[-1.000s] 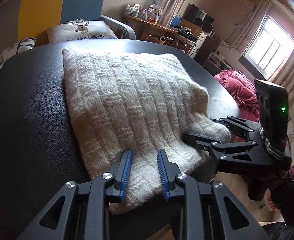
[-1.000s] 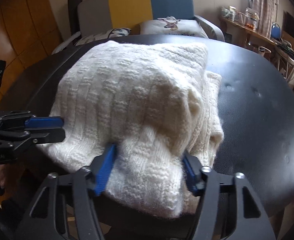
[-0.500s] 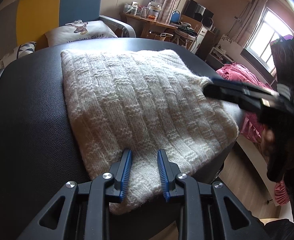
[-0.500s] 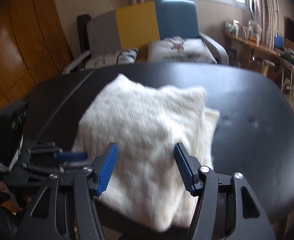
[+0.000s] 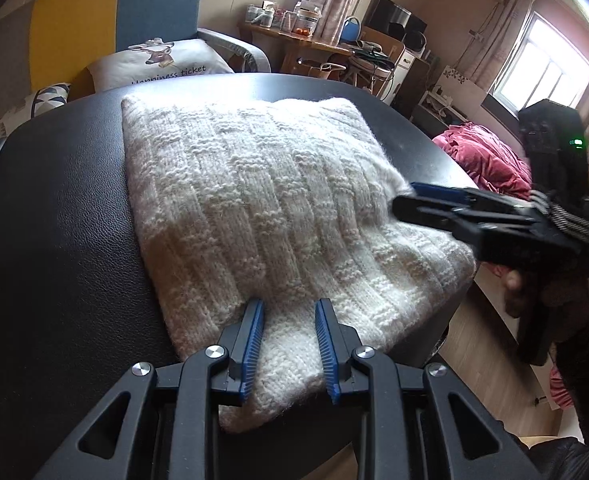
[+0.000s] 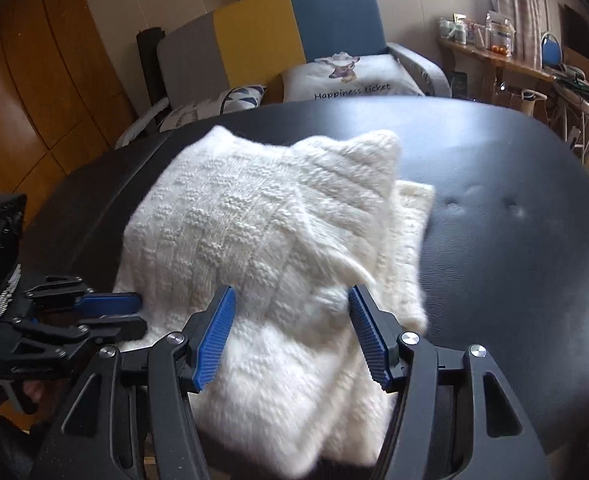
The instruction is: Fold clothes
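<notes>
A black padded table (image 5: 54, 240) fills most of both views, its leather-like top dimpled in two spots on the right wrist view. On it lies the cream knitted sweater (image 5: 262, 208), folded into a thick, roughly square bundle that sits toward the near edge, with one corner hanging just past that edge.

Behind the table stands a sofa (image 6: 262, 40) with grey, yellow and blue back panels, and on its seat a white cushion (image 6: 350, 76) printed with a deer and the words "Happiness ticket". A cluttered wooden desk (image 5: 294, 44) runs along the far wall, and a heap of red fabric (image 5: 486, 160) lies off to the right in the left wrist view.

The left gripper (image 5: 288, 344) sits at the sweater's near edge, its blue-padded fingers (image 5: 252, 344) only narrowly parted, a ridge of knit bunched up between them (the pads touch the wool on both sides).

The right gripper (image 6: 292, 336) has its fingers (image 6: 214, 340) spread wide, hovering over the bundle's near right corner; whether the pads touch the wool I cannot tell. From the left wrist view it reaches in sideways over the sweater's right edge.
</notes>
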`<state>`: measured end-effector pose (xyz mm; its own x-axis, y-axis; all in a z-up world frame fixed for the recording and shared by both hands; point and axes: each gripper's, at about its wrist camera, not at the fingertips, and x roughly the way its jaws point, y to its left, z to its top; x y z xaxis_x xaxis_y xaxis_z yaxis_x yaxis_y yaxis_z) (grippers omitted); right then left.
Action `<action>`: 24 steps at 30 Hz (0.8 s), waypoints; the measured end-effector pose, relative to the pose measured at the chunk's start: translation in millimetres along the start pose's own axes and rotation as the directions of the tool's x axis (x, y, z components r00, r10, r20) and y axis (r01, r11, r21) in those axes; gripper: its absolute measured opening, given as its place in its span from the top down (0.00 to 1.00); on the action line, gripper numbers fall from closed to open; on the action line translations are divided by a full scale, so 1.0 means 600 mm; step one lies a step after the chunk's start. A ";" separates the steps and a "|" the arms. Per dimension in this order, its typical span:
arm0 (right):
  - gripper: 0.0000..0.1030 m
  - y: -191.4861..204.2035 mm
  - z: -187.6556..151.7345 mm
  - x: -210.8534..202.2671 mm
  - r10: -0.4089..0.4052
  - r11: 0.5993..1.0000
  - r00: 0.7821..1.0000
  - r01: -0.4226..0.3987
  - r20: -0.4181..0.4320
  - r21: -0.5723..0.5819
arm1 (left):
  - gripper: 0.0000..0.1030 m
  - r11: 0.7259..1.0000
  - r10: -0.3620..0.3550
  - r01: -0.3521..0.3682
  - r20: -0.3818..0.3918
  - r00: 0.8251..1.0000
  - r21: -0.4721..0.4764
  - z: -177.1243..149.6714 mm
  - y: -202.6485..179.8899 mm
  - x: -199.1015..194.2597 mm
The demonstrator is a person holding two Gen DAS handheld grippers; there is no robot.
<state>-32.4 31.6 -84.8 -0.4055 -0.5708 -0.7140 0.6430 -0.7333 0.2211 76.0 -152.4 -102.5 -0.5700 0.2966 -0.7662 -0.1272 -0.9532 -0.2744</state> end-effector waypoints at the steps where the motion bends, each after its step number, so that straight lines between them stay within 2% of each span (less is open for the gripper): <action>1: 0.39 0.002 -0.001 -0.011 0.002 1.000 1.000 -0.002 0.011 -0.004 | 0.74 1.000 -0.003 0.003 0.007 1.000 0.005 -0.001 -0.001 -0.003; 5: 0.37 0.020 -0.013 -0.053 0.086 0.996 0.995 -0.084 0.057 -0.036 | 0.74 1.000 -0.015 0.014 0.036 0.999 0.027 -0.005 -0.006 -0.013; 8: 0.36 0.028 -0.027 -0.023 0.071 0.996 0.997 -0.072 -0.025 -0.049 | 0.74 0.998 0.010 -0.011 0.016 1.000 0.054 -0.014 -0.010 -0.003; 10: 0.36 0.022 -0.043 0.013 0.031 0.999 0.993 -0.035 -0.116 -0.039 | 0.74 0.999 0.007 -0.007 -0.001 1.000 0.048 -0.017 -0.005 0.006; 12: 0.36 0.005 -0.057 0.031 0.033 0.999 0.990 -0.034 -0.135 -0.005 | 0.74 1.000 -0.006 0.006 -0.002 1.000 0.021 -0.015 0.000 0.004; 15: 0.36 -0.012 -0.050 0.016 0.073 0.996 0.991 -0.068 -0.116 0.054 | 0.74 0.999 -0.033 0.033 0.032 0.999 0.007 -0.012 0.001 -0.012; 18: 0.36 -0.004 -0.041 -0.016 0.044 0.999 0.995 -0.044 -0.086 0.009 | 0.74 0.998 -0.069 0.069 0.068 0.995 0.000 -0.013 0.005 -0.030; 21: 0.35 0.015 -0.033 -0.062 0.112 0.993 0.993 -0.113 -0.028 -0.034 | 0.74 0.996 -0.091 0.092 0.072 0.993 -0.018 -0.017 0.017 -0.036; 24: 0.35 0.037 -0.030 -0.075 0.187 0.980 0.982 -0.189 -0.038 -0.064 | 0.74 0.996 -0.088 0.089 0.051 0.995 -0.026 -0.018 0.024 -0.031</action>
<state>12.0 47.4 -60.0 -0.2530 -0.6834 -0.6848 0.7484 -0.5868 0.3091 93.2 -171.2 -98.6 -0.5973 0.3755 -0.7087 -0.1565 -0.9212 -0.3562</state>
